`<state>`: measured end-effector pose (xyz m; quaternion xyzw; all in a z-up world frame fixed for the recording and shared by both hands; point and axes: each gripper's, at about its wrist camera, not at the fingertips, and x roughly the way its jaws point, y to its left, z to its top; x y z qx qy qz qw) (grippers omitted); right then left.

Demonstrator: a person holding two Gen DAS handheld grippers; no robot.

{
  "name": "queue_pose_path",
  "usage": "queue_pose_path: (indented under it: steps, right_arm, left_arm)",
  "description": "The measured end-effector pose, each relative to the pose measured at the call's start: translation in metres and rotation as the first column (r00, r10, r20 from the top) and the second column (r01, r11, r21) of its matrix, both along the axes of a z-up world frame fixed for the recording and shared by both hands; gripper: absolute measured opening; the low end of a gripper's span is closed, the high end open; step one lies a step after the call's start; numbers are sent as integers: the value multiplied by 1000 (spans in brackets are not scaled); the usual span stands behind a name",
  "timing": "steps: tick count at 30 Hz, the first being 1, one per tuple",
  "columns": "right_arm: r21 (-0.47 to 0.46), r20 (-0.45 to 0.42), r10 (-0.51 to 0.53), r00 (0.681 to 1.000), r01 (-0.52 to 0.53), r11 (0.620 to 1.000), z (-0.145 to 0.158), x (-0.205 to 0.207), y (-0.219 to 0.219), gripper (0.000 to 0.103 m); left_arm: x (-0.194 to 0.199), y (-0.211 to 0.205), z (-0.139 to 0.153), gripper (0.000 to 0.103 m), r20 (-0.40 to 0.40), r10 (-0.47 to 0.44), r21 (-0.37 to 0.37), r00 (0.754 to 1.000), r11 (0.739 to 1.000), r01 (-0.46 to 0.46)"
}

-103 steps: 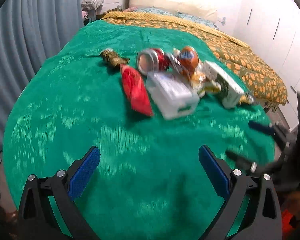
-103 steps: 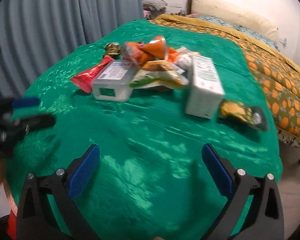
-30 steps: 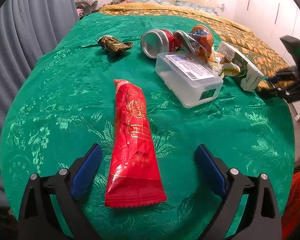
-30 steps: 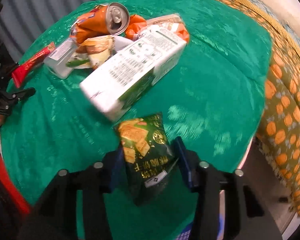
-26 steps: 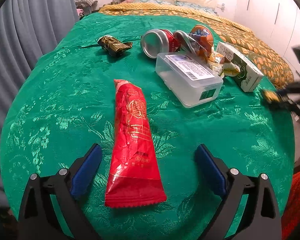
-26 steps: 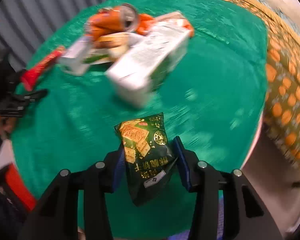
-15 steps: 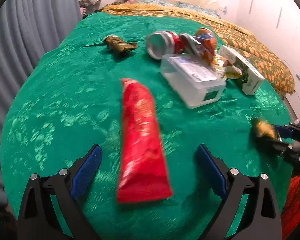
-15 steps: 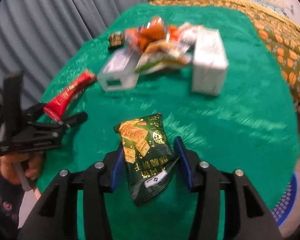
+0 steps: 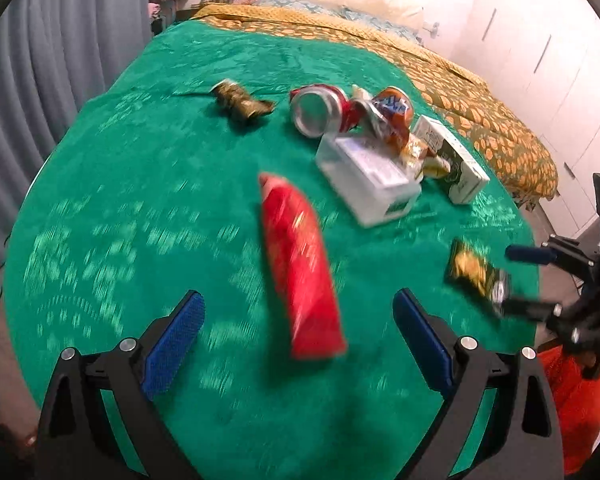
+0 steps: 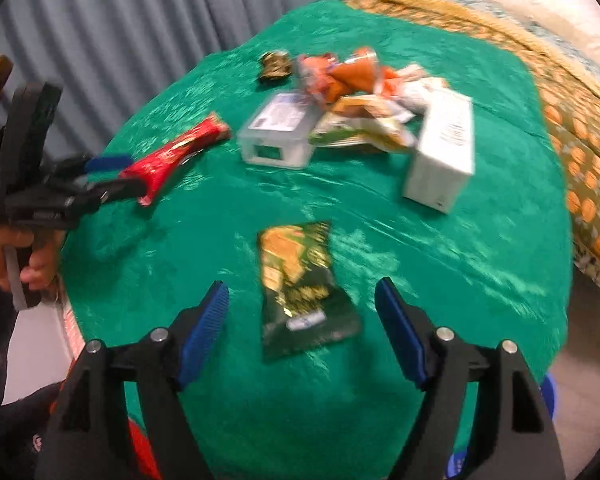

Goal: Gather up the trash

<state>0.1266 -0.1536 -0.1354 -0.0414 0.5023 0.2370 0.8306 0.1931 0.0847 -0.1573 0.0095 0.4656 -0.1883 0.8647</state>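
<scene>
Your right gripper (image 10: 300,330) has its jaws opening, and the green cracker packet (image 10: 300,288) sits between them with a clear gap on both sides, pads off it; I read it as lying loose on the green bedspread (image 10: 440,264), not held. Its long axis runs almost straight away from you along the fingers, so the jaws already straddle its narrow width. Your left gripper (image 9: 296,340) stands wide and empty, and the red snack wrapper (image 9: 300,268) lies dead ahead of it, lengthwise along the pointing line, its near end between the blue pads (image 9: 172,340) but blurred, so contact is unclear. From the right wrist view the wrapper's end looks level with the left fingertips. Each hand is nearer its own piece: left to red, right to green. The rest of the trash, a red can (image 9: 320,108), clear plastic box (image 9: 364,176) and white carton (image 10: 444,152), is heaped farther up the bed, well apart from both tools. Whichever packet goes next, a straight close across its short side should do, I judge.
</scene>
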Motion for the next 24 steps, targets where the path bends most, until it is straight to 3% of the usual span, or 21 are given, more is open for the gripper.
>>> queue_pose_path:
  steps: [5,7,8,9,11,16,24]
  right_arm:
    - [-63,-38,-4,999,2,998,-18,22,14,66]
    - [-60,-34,-12,999,10,998,-19,25,15,55]
    - [-54,-33,-15,999,13,998,-20,25,14,42]
    - [-50,-30,-19,999,17,999,-19,25,14,39]
    - [-44,-20,-17,1000,16,999,-17,20,13,36]
    - [29,27,-28,999,27,999,-1,3,5,36]
    - [183,47,-90,995,81,980,9,-20,-34,36]
  left_arm:
    - [33,-18,-11,78,-47,0,99,999,995,5]
    - [40,-20,-15,68,-61,8,123,998,992,0]
    - [41,-21,-16,59,-65,6,134,998,991,3]
    - [42,-22,-17,54,-68,1,142,998,990,8]
    - [41,-22,-17,37,-74,-10,146,997,989,21]
    - [29,-17,-15,17,-55,-15,136,998,990,22]
    - [-19,-36,7,11,3,-49,28,999,998,49]
